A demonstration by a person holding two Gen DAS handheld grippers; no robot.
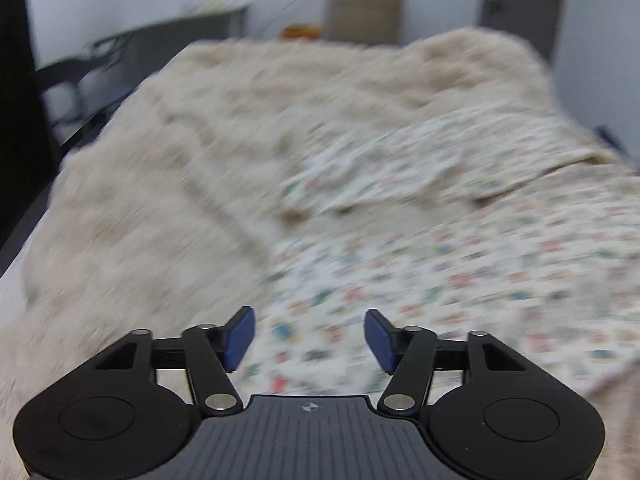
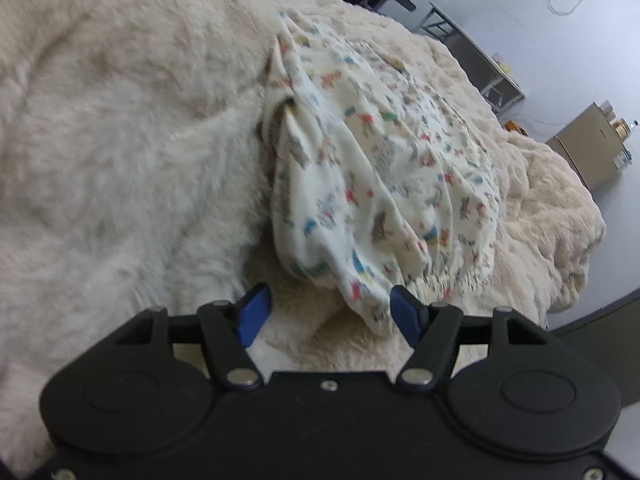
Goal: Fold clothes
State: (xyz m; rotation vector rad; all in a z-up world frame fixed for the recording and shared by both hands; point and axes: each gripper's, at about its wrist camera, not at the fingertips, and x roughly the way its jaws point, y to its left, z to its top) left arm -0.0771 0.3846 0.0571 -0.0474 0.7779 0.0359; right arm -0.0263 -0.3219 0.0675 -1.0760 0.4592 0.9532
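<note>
Nearest the left wrist camera, the left gripper [image 1: 310, 334] is released, its blue pads spread apart above a cream garment [image 1: 460, 264] printed with small red, green and blue figures; this view is blurred. From the right wrist camera, the right gripper [image 2: 328, 312] is also released, with its pads spread wide, and a hanging corner of the garment [image 2: 380, 168] lies just beside the right-hand pad; whether it touches cannot be told. That garment is thin, creased cloth, bunched into a rounded heap with folds running down toward the gripper. It lies on a fluffy beige blanket [image 2: 120, 120] that covers the whole surface beneath. Farther off stand a dark bench [image 1: 176, 36] by a pale wall and a brown cabinet [image 2: 588, 148] on the grey floor.
</note>
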